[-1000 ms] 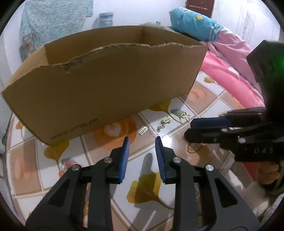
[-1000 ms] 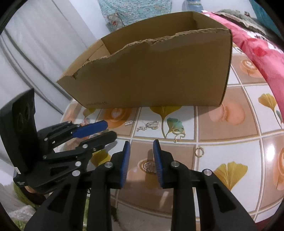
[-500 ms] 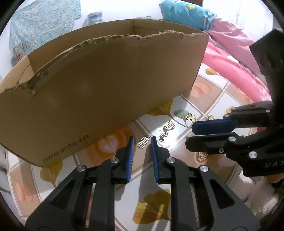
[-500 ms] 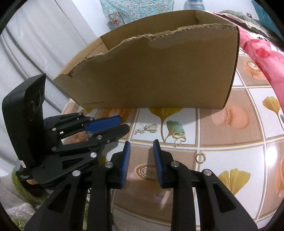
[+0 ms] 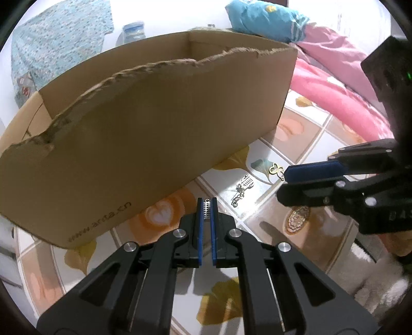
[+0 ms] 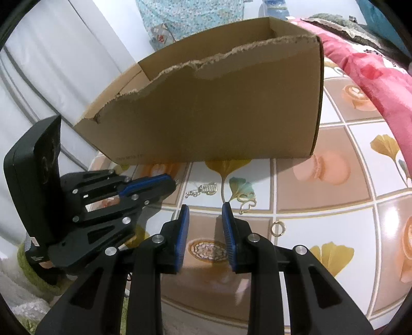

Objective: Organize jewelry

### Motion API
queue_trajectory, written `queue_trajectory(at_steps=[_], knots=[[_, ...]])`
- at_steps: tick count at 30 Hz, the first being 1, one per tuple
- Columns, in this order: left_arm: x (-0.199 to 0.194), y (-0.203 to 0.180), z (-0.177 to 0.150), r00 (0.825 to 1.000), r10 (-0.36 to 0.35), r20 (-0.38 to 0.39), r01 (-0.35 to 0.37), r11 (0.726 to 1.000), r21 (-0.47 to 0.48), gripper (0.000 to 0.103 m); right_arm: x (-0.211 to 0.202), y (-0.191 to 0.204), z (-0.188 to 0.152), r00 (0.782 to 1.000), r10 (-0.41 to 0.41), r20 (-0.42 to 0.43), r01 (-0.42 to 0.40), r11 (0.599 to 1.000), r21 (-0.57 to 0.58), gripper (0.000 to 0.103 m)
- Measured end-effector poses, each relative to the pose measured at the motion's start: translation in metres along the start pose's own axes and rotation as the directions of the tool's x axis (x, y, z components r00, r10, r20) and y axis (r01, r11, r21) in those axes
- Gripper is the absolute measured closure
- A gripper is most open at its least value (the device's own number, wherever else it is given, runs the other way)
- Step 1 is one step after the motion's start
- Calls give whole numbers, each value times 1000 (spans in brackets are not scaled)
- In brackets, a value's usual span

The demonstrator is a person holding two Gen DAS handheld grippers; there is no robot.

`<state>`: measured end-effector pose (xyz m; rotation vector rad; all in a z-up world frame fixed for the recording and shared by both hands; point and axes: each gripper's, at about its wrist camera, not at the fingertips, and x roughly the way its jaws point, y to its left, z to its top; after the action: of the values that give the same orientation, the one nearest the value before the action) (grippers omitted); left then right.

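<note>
My left gripper (image 5: 206, 206) is shut on a small silver comb-shaped charm (image 5: 206, 207) just in front of the torn cardboard box (image 5: 144, 134). It also shows at the left of the right wrist view (image 6: 171, 184). A silver charm on a chain (image 5: 242, 189) and a gold double-heart pendant (image 5: 276, 170) lie on the patterned tabletop beside it. My right gripper (image 6: 205, 221) is open and empty, hovering above the table. Ahead of it lie the chain charm (image 6: 206, 189), the gold pendant (image 6: 247, 202) and a gold ring (image 6: 278, 228). An oval brooch (image 6: 208, 250) lies between its fingers.
The box (image 6: 219, 113) stands at the back of the tiled table (image 6: 334, 211). Pink bedding (image 5: 334, 98) lies along the right side, with a blue pillow (image 5: 262, 18) behind. A white fluffy rug (image 5: 381, 278) lies beside the table.
My left gripper moved forward onto the comb-shaped charm and closed on it. My right gripper held its place and stayed open.
</note>
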<state>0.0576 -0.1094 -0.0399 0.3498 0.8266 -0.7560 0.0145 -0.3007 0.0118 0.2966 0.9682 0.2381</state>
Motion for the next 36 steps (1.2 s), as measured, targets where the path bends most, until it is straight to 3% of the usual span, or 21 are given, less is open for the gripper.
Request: queue_trajectory(at_steps=[9, 30, 32, 36], knots=[[-8, 5, -6, 1000, 27, 8, -27, 999, -30, 99, 6, 15, 10, 991, -126, 40, 129, 986, -109, 77], [-4, 14, -13, 1000, -2, 10, 3, 997, -73, 99, 39, 44, 11, 956, -288, 50, 291, 922, -257, 77], [-5, 15, -14, 1000, -5, 12, 6, 997, -75, 99, 39, 44, 10, 957, -287, 49, 290, 921, -260, 84], [-6, 17, -15, 1000, -10, 17, 11, 997, -78, 99, 38, 46, 10, 955, -292, 52, 295, 917, -268, 85]])
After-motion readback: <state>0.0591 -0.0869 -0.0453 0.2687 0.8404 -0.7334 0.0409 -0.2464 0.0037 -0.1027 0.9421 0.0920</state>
